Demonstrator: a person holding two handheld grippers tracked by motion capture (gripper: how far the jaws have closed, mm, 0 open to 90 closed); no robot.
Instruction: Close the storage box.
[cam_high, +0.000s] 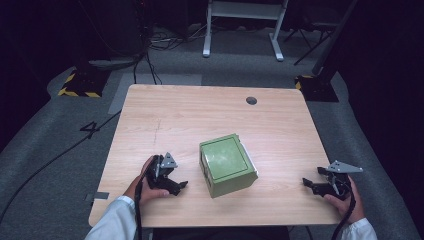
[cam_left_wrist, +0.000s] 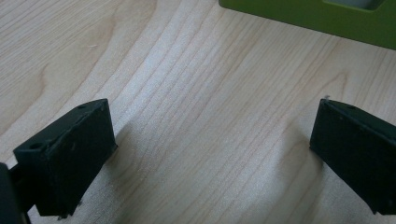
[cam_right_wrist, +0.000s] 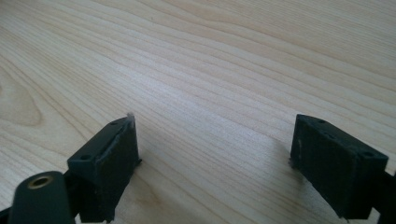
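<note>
High view has the green box (cam_high: 227, 165) sitting near the middle of the table (cam_high: 165, 115). Left gripper (cam_high: 175, 186) rests just left of the box, right gripper (cam_high: 310, 184) well off to its right, both spread wide and holding nothing.

Olive-green box (cam_high: 227, 165) with paler scuffed top, light wood-grain table (cam_high: 175, 120) with a dark round grommet (cam_high: 251, 100), black left gripper (cam_high: 172, 186), black right gripper (cam_high: 312, 184), grey speckled floor (cam_high: 45, 150), yellow-black striped tape (cam_high: 77, 92), white sleeve (cam_high: 112, 225).
</note>
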